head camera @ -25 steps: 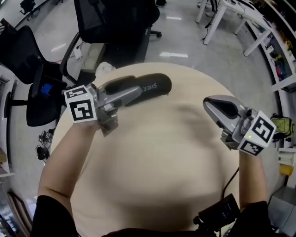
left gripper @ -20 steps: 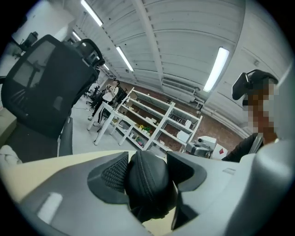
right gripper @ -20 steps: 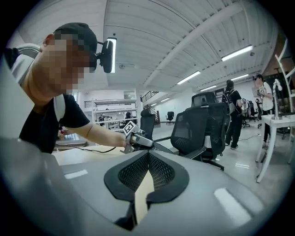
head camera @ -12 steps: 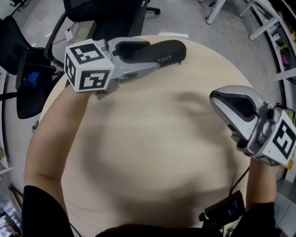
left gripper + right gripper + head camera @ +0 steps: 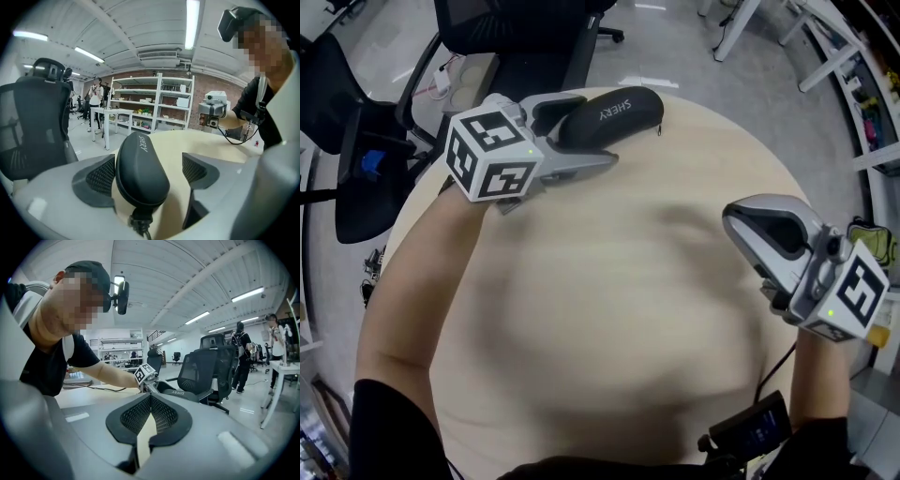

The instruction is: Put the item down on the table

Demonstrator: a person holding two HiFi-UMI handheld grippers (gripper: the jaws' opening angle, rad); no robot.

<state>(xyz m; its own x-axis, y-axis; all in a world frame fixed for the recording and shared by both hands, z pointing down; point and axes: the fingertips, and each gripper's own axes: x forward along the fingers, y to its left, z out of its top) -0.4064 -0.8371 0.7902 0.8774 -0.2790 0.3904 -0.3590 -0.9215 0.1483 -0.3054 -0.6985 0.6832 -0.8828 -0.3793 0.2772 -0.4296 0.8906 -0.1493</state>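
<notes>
A black zip-up glasses case lies on the round beige table near its far edge. My left gripper straddles the case's near end. Its jaws have just been opening. In the left gripper view the case sits between the pads; a clear gap shows on the right side and the left pad stands just off it. My right gripper hovers over the table's right side, shut, its pads meeting with nothing between them.
Black office chairs stand just beyond the table's far left edge. White desks are at the upper right. A small black device with a cable rests at the table's near edge by the person's body.
The left gripper came down to the table's far edge with the case and rolled. Its jaws now stand wider around the case. The right gripper has barely shifted.
</notes>
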